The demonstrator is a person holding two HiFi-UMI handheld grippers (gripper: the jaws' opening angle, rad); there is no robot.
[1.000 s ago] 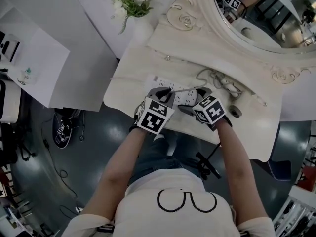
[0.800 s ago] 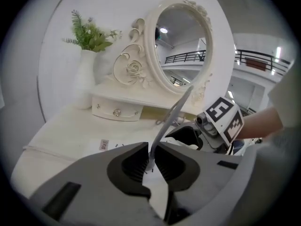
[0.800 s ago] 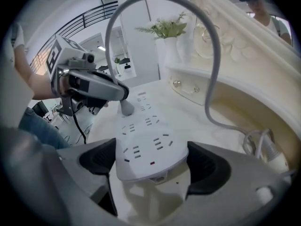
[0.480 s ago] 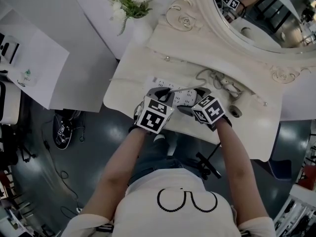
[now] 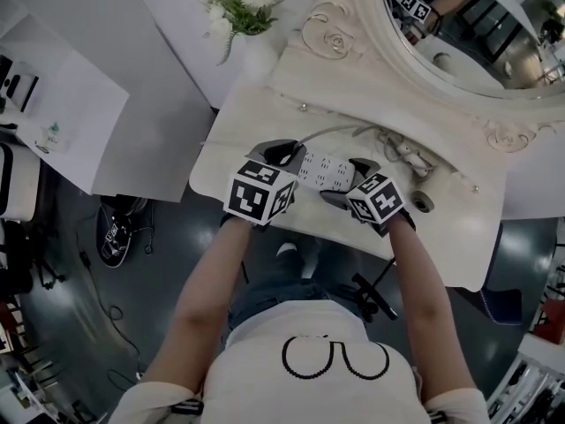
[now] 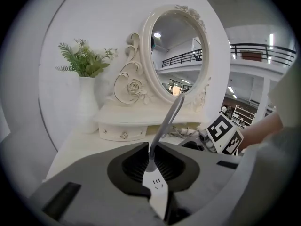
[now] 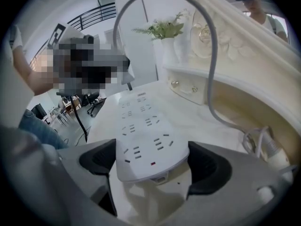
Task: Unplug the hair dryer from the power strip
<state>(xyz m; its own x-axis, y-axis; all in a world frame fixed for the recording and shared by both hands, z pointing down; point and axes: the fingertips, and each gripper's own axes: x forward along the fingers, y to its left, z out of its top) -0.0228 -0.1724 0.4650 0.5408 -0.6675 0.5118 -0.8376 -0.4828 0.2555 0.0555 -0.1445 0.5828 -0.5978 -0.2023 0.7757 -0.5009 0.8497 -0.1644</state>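
Note:
A white power strip lies on the cream dressing table. My right gripper is shut on its near end, with the pads against both long sides of the strip. My left gripper hangs above the strip's left end, shut on the white plug, which is clear of the sockets. The grey cable arcs from the plug up and over to the hair dryer at the foot of the mirror. All the sockets I can see on the strip are bare.
A white vase of flowers stands at the back left. The oval mirror sits on a low drawer shelf behind the strip. A small dark ring lies right of my right gripper. The table's front edge runs just below both grippers.
My left gripper has risen and shifted left with the plug, which has come out of the strip. The cable now arcs in the air. The right gripper has not moved.

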